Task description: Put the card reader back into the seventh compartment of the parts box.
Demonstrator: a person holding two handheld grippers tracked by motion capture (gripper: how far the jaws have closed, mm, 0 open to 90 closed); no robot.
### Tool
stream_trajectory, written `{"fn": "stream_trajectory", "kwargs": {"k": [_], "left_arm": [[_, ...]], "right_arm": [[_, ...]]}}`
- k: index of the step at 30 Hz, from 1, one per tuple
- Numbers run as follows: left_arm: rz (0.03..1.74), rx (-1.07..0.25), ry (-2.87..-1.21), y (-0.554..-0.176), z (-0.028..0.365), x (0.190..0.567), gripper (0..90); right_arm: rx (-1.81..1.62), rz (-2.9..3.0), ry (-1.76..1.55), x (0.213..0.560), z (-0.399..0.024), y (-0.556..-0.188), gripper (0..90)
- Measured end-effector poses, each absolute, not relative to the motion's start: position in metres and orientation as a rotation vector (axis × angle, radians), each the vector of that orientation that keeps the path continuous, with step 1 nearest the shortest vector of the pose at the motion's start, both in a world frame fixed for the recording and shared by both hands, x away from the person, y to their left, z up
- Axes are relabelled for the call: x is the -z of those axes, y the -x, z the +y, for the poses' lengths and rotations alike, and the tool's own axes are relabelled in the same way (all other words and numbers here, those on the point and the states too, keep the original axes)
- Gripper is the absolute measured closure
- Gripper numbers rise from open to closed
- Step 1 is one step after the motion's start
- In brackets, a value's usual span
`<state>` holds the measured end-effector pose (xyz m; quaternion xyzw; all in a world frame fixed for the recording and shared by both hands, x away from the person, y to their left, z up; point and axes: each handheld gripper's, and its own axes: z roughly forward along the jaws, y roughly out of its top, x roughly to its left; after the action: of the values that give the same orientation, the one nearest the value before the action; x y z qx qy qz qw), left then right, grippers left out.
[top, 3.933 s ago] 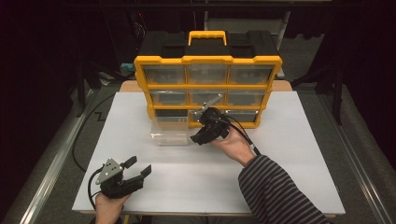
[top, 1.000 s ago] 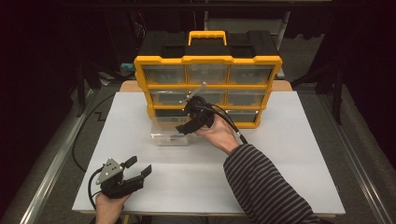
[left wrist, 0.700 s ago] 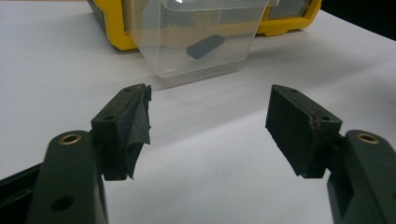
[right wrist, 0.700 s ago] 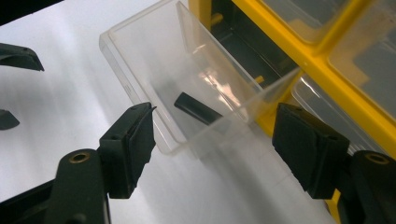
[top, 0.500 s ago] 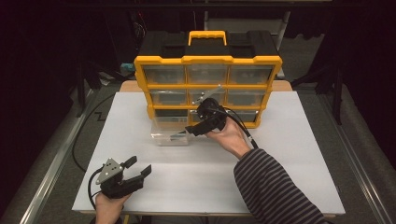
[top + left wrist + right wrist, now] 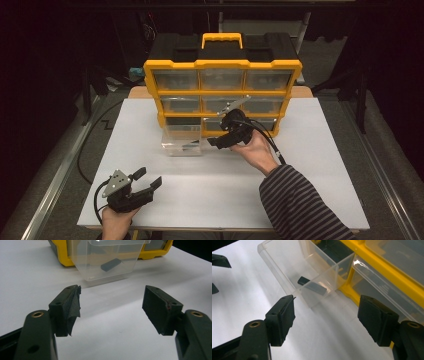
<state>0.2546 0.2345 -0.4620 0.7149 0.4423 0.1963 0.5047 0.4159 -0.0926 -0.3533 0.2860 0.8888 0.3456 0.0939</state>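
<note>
Clear drawer (image 6: pixel 181 139) sits pulled out from the bottom-left slot of the yellow organiser (image 6: pixel 222 90), resting on the white bench (image 6: pixel 300 170) right in front of the cabinet. Inside it lies a small dark block (image 6: pixel 190 145), flat on the drawer floor; in right gripper view the block (image 6: pixel 311 285) lies at an angle near the drawer's front wall, and in left gripper view the same block (image 6: pixel 111 264) shows through the clear front.

Right gripper (image 6: pixel 218 142) is held in the person's hand (image 6: pixel 257 152), just beside the drawer's right side, in front of the organiser's bottom row. Its fingers (image 6: pixel 283 316) stand wide apart w/ nothing between them; drawer front (image 6: pixel 287 272) is ahead of the tips, not touched. Striped sleeve (image 6: pixel 300 205) comes in from bottom right; cable (image 6: pixel 267 140) trails over the wrist.

Left gripper (image 6: pixel 150 179) rests low at the near-left part of the bench, well apart from the drawer, held by the other hand (image 6: pixel 116 222). Its fingers (image 6: pixel 68 308) are also spread wide, empty, pointing toward the drawer (image 6: pixel 107 260) and organiser base (image 6: pixel 61 255). A loose bit of pad cover hangs off the left finger.

Organiser: 3 rows of clear drawers, yellow handle (image 6: pixel 221 39) on top, black lid. Other drawers look shut.
</note>
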Motion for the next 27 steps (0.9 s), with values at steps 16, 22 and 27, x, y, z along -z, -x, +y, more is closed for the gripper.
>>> {"fn": "stream_trajectory", "kwargs": {"k": [16,22,27], "left_arm": [[1.071,-0.474,-1.728,-0.255,0.234,0.462,31.2],[1.072,-0.475,-1.727,-0.255,0.234,0.462,31.2],[1.072,-0.476,-1.728,-0.255,0.234,0.462,31.2]], "right_arm": [[-1.028,2.635,-0.869,0.361,-0.119,-0.404,30.5],[-1.032,2.619,-0.88,0.362,-0.131,-0.398,30.3],[-1.041,2.601,-0.894,0.364,-0.145,-0.393,30.2]]}}
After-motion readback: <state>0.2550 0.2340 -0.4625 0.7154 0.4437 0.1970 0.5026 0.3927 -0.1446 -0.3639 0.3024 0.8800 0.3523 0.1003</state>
